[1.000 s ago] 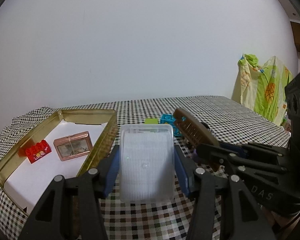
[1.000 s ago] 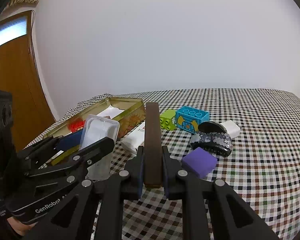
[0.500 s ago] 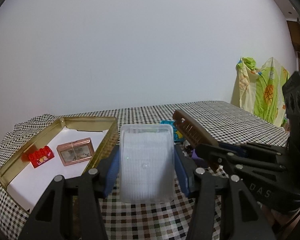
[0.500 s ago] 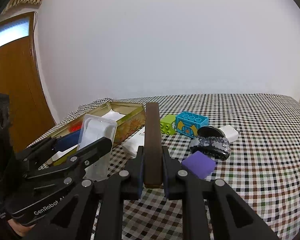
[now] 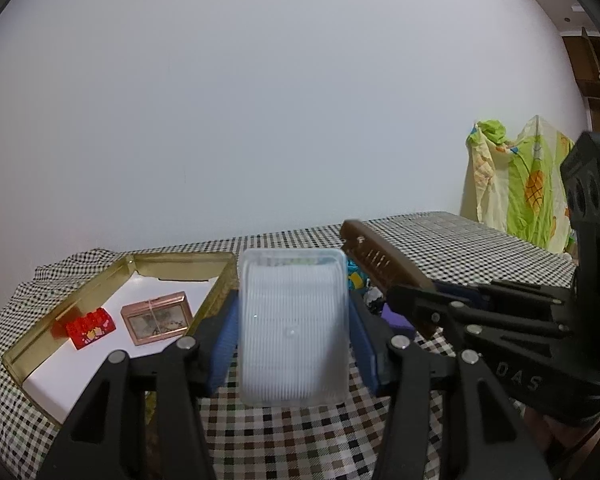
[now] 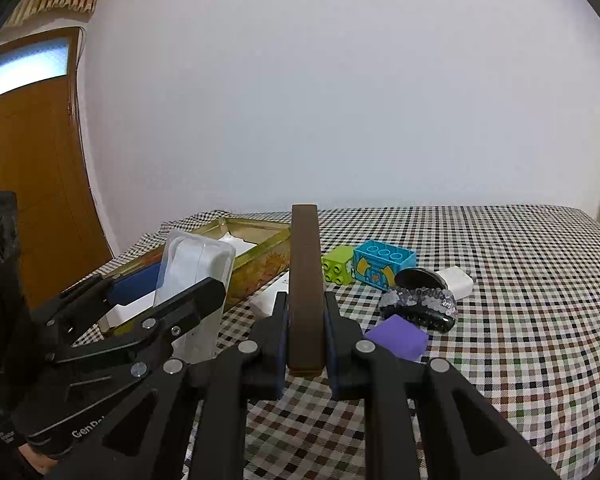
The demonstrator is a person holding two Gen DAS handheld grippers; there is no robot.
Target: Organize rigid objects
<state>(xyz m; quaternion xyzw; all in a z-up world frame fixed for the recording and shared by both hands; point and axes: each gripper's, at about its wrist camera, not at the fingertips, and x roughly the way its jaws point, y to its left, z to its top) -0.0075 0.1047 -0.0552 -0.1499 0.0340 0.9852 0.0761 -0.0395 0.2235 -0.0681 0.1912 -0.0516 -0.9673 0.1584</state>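
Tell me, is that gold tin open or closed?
Open: the gold tin has no lid on, and a red brick and small framed box show inside.

Lettering on the two tongs only

In your left wrist view, the right tongs (image 5: 396, 300) carry raised letters "D A S" on the black body at lower right. In your right wrist view, the left tongs (image 6: 172, 280) show white print "GenRo", cut off by the arm in front, low on the black body. A small white mark on the sequin clip (image 6: 419, 305) is too small to read.
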